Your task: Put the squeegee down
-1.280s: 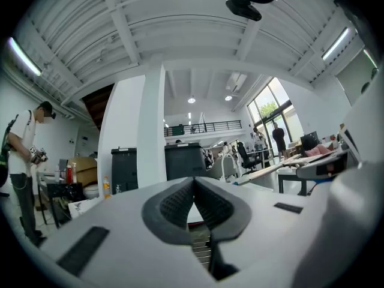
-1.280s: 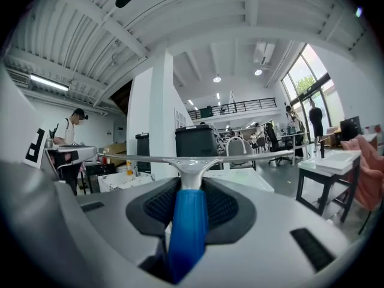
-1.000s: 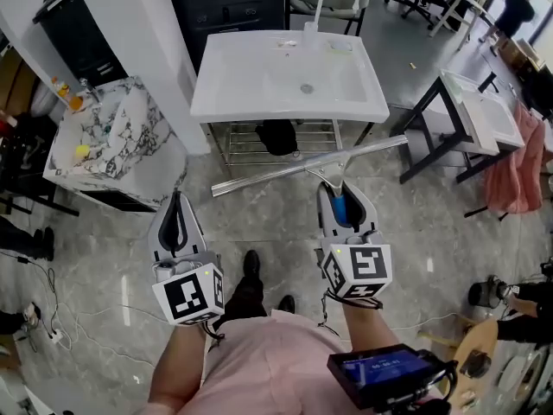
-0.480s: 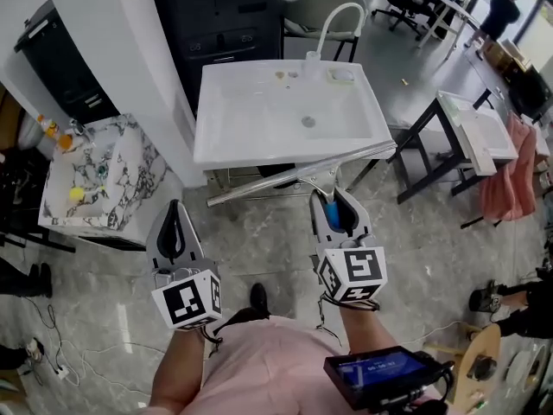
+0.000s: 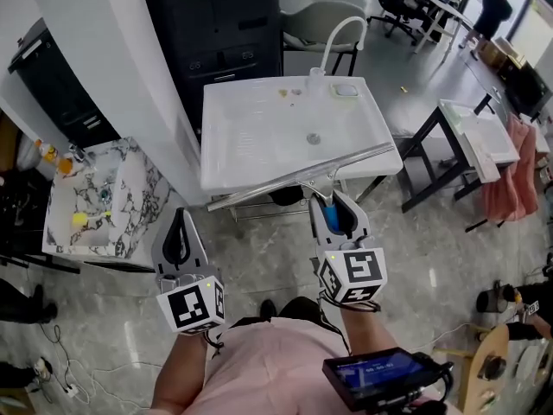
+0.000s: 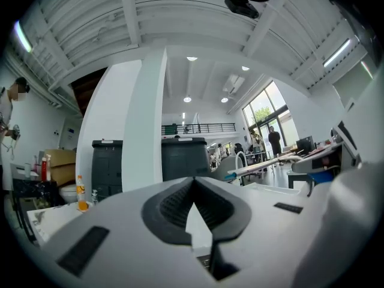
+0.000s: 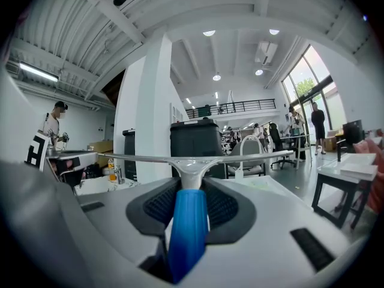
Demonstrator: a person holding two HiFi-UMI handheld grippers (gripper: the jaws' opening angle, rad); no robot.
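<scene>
Right gripper [image 5: 335, 199] is pinching the squeegee [image 5: 302, 176] by its blue handle [image 7: 188, 233], pads pressing on both sides. The squeegee's long metal blade is lying crosswise over the front edge of the white sink basin [image 5: 251, 137]; cannot tell if it is touching. Left gripper [image 5: 179, 219] is hovering off the basin's front left corner, jaws pressed together, holding nothing.

White washbasin [image 5: 251, 145] on glossy floor [image 5: 259, 240]

Two tools [image 5: 179, 214] [image 5: 331, 199], one squeegee [image 5: 285, 182], one marble sink [image 5: 143, 197] and one white gooseneck faucet [image 5: 335, 31].
</scene>
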